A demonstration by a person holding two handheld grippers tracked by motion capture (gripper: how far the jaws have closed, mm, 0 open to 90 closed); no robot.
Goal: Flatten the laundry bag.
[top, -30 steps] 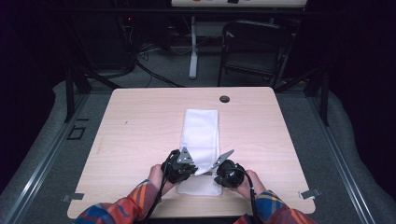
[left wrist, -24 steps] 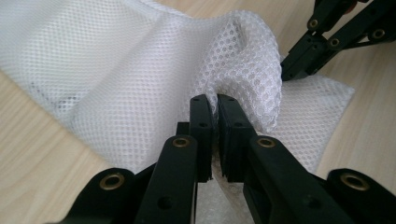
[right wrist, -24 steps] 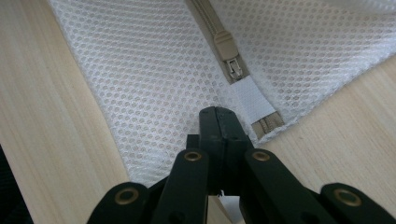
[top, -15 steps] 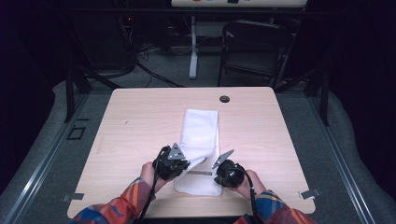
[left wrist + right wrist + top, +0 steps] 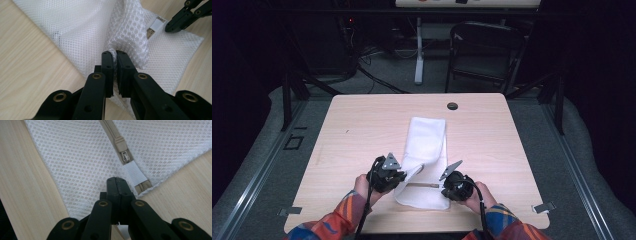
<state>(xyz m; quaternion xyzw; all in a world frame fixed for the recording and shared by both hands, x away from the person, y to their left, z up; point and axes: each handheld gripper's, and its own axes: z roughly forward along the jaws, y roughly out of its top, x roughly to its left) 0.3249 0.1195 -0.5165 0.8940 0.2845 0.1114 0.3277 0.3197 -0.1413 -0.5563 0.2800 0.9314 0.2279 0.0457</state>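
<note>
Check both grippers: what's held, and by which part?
Left gripper pinches a raised fold of the white mesh zip bag. Right gripper is shut on the bag's mesh beside the beige zipper's end.

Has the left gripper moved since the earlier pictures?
Yes. The left gripper, shut on the mesh bag, moved left, toward the table's left edge, away from the right gripper.

Lab: dark framed rig (image 5: 292, 90) around bare table (image 5: 362, 125).

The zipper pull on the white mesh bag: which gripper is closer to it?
Right. The right gripper sits just beside the zipper pull, pinching the mesh bag; the left gripper grips the bag's opposite edge.
</note>
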